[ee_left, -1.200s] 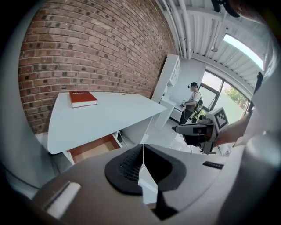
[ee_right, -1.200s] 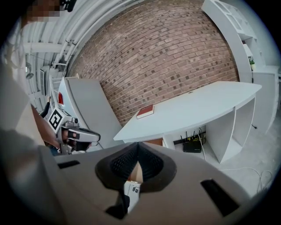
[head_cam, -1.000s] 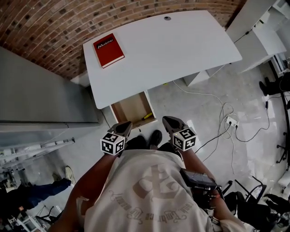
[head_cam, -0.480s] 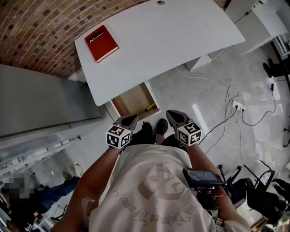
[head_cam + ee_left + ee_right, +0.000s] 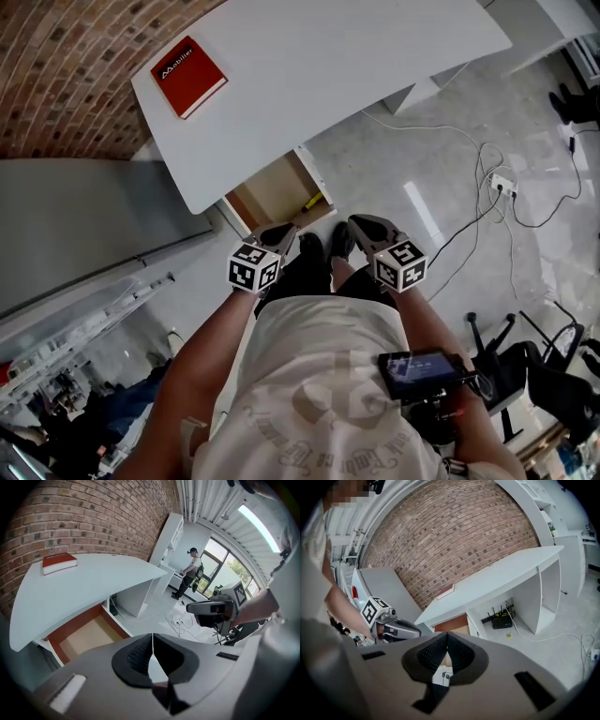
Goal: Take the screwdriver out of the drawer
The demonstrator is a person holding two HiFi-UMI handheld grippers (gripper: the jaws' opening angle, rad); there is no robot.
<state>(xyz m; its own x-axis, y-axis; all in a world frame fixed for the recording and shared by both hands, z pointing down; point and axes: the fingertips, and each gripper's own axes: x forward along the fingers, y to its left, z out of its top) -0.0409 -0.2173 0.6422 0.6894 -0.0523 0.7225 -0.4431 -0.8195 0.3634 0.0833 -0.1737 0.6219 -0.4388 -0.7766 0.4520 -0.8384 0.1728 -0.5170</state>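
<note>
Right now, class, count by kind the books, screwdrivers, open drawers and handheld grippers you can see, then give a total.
Red book: 1
Yellow screwdriver: 1
Open drawer: 1
Grippers: 2, left gripper and right gripper
Total: 5

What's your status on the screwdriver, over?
Fingers shut, empty, on left gripper and right gripper. The screwdriver lies in open drawer, untouched. Nothing in the way.

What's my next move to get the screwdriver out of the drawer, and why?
Probably open the right gripper and lower it to the yellow screwdriver at the open drawer's right side; that gripper is shut, empty, short of it.
</note>
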